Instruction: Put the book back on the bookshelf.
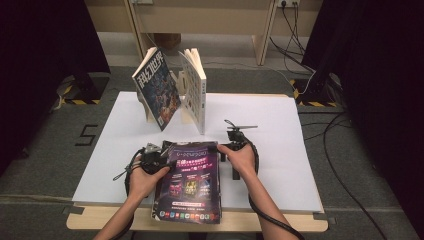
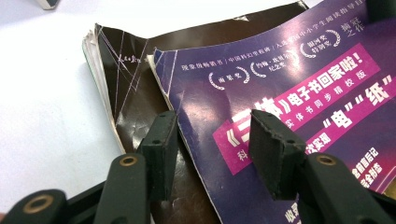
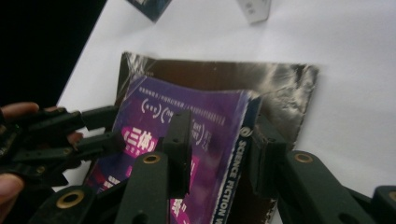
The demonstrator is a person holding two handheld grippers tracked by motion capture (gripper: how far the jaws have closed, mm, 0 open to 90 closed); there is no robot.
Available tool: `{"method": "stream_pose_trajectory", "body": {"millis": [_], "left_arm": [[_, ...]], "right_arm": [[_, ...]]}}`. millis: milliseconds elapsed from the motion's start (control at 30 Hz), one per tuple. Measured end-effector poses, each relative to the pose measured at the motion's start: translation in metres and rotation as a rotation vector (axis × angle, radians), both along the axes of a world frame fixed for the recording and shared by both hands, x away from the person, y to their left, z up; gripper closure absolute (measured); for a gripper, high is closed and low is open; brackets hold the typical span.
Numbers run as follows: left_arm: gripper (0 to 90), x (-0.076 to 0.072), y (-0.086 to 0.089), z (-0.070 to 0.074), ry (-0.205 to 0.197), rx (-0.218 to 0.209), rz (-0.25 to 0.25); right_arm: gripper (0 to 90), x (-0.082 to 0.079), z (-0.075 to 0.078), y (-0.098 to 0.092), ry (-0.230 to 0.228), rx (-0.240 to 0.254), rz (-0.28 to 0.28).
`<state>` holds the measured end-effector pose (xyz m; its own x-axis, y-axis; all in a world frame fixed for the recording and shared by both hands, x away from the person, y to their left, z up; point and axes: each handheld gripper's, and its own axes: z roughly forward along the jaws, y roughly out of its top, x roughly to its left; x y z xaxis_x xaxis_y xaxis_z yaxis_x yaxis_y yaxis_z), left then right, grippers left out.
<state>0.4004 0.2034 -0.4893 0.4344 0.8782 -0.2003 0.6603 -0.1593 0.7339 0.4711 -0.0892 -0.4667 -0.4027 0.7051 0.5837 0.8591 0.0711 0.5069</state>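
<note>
A purple-covered magazine lies on top of a dark brown one at the front middle of the white board. My left gripper is at the purple cover's far left corner. Its jaws stand apart across that edge, one over the brown cover and one over the purple. My right gripper is at the far right corner. There the spine with its white lettering runs between the jaws, which stand apart. The brown magazine sticks out beyond the purple one. I cannot tell whether any pad touches paper.
Two more books lean in a stand at the back: a blue-covered one and a white one. The white board has bare room to the right and left. Cables lie on the floor beyond the table.
</note>
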Motion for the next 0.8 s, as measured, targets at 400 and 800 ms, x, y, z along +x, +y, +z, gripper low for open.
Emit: {"method": "stream_pose_trajectory", "body": {"millis": [400,800], "left_arm": [[51.9,0.0,0.0,0.0,-0.003,-0.002,-0.004],[46.3,0.001,0.005,0.002,-0.006,-0.023,0.003]], "right_arm": [[78.6,0.0,0.007,0.001,-0.002,-0.02,-0.002],[84.4,-0.007,0.037,0.008,-0.05,0.049,-0.043]]}}
